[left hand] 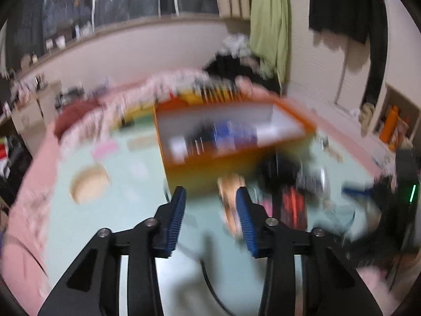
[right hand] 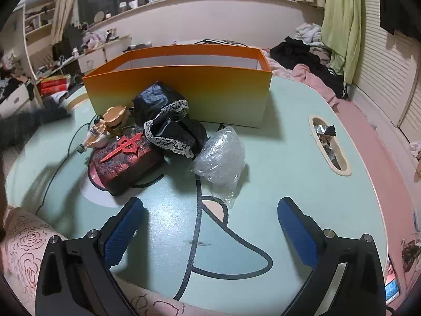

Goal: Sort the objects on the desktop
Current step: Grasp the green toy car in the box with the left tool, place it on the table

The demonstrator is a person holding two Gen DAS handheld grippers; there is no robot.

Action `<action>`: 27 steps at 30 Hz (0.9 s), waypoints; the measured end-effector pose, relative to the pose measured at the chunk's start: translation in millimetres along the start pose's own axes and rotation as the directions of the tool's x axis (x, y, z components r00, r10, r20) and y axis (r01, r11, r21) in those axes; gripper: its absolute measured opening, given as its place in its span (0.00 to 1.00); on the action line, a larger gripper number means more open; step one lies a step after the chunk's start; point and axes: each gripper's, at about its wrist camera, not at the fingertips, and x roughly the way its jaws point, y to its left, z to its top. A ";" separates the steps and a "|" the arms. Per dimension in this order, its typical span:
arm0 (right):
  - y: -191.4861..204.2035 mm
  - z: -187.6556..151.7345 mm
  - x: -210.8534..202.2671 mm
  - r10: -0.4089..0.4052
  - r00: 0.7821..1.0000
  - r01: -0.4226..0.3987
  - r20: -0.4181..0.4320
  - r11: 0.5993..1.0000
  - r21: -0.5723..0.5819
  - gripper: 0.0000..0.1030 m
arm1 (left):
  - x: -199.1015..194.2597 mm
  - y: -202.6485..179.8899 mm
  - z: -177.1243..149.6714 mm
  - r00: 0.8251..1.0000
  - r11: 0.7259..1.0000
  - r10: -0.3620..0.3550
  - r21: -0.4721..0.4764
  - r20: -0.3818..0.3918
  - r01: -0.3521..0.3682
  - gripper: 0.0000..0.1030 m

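An orange box (right hand: 184, 89) stands at the back of the pale green table (right hand: 276, 158). In front of it lie a red-and-black pouch (right hand: 126, 158), a black lace-trimmed cloth bundle (right hand: 168, 115), a clear plastic bag (right hand: 221, 158) and a small tan figurine (right hand: 105, 126). My right gripper (right hand: 210, 229) is open and empty above the table's near part. The left wrist view is blurred: my left gripper (left hand: 210, 210) is open and empty, in front of the orange box (left hand: 231, 142), with the tan figurine (left hand: 231, 202) by its right finger.
A cutout slot (right hand: 329, 144) in the table's right side holds wrappers. A round tan disc (left hand: 89, 184) lies on the table's left. A thin black cable (right hand: 65, 152) runs along the left. Pink bedding (right hand: 368, 131) and clothes surround the table.
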 end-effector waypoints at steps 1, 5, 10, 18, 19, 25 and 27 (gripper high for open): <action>-0.2 -0.5 -0.4 0.000 1.000 0.000 0.001 1.000 0.000 0.99 | 1.9 2.7 20.6 1.000 1.000 -0.017 0.007 0.000 0.017 0.39; 0.1 0.1 -0.7 0.001 1.000 -0.001 -0.001 1.000 0.000 0.99 | 47.3 9.3 77.7 0.987 0.999 -0.045 -0.001 -0.151 0.045 0.39; 0.7 0.2 -1.1 0.001 1.000 -0.001 -0.001 1.000 0.001 0.99 | 132.3 -5.0 104.0 0.933 0.992 0.029 0.123 -0.359 0.016 0.39; 2.1 1.4 -1.6 0.001 1.000 -0.001 0.001 1.000 0.000 0.99 | 174.5 2.0 93.8 0.859 0.984 0.058 0.173 -0.509 0.036 0.41; 2.2 1.2 -1.8 0.001 1.000 -0.001 0.001 1.000 0.000 0.99 | 176.9 6.2 94.8 0.856 0.988 0.046 0.152 -0.515 0.039 0.41; 3.4 1.5 -1.5 0.001 1.000 -0.001 0.001 1.000 -0.001 0.99 | 187.9 2.8 83.6 0.848 0.956 0.193 0.289 -0.493 -0.050 0.40; 3.4 1.6 -1.6 0.001 1.000 -0.001 0.000 1.000 -0.001 0.99 | 189.7 -7.8 77.7 0.858 0.930 0.238 0.361 -0.455 -0.067 0.39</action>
